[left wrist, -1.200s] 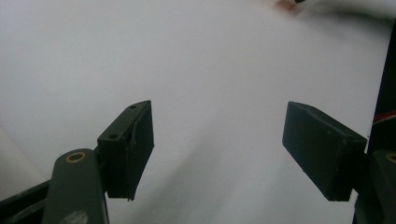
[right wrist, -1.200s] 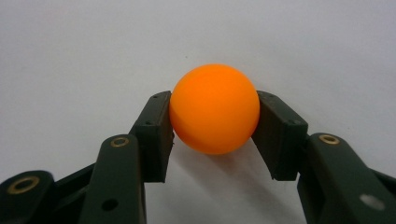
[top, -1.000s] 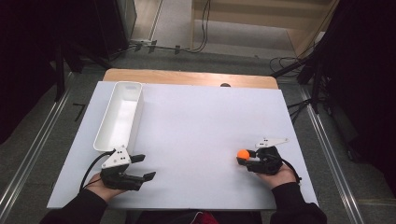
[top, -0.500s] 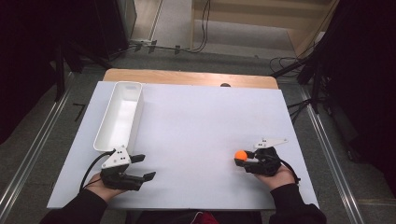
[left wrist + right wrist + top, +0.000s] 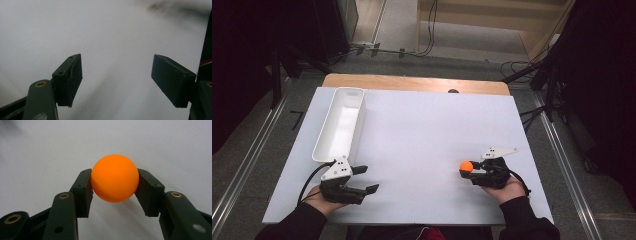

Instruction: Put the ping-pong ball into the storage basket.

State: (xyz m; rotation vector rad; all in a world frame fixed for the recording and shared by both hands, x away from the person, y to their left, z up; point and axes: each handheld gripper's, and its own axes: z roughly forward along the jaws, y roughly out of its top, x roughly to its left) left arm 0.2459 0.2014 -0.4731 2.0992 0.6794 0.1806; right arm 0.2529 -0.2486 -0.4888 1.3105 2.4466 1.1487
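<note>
right gripper (image 5: 472,172) fingers (image 5: 82,192) pinch the orange ball (image 5: 114,178) between their tips, just above the table (image 5: 422,130); left gripper (image 5: 362,182) fingers spread, empty; smooth ball could squirt out if squeezed off-centre

White table surface (image 5: 422,140): broad rectangular sheet, laid over a wooden tabletop (image 5: 412,83) of which a strip is seen along the far edge. Small dark round mark (image 5: 453,91) noted at that edge.

White tray (image 5: 340,125): long, narrow, open-topped; placed at the left side of the sheet, lengthwise front to back.

Grey floor (image 5: 402,55): crossed by black cables (image 5: 422,47) beyond the table. Metal rails (image 5: 569,175) seen along both sides.
</note>
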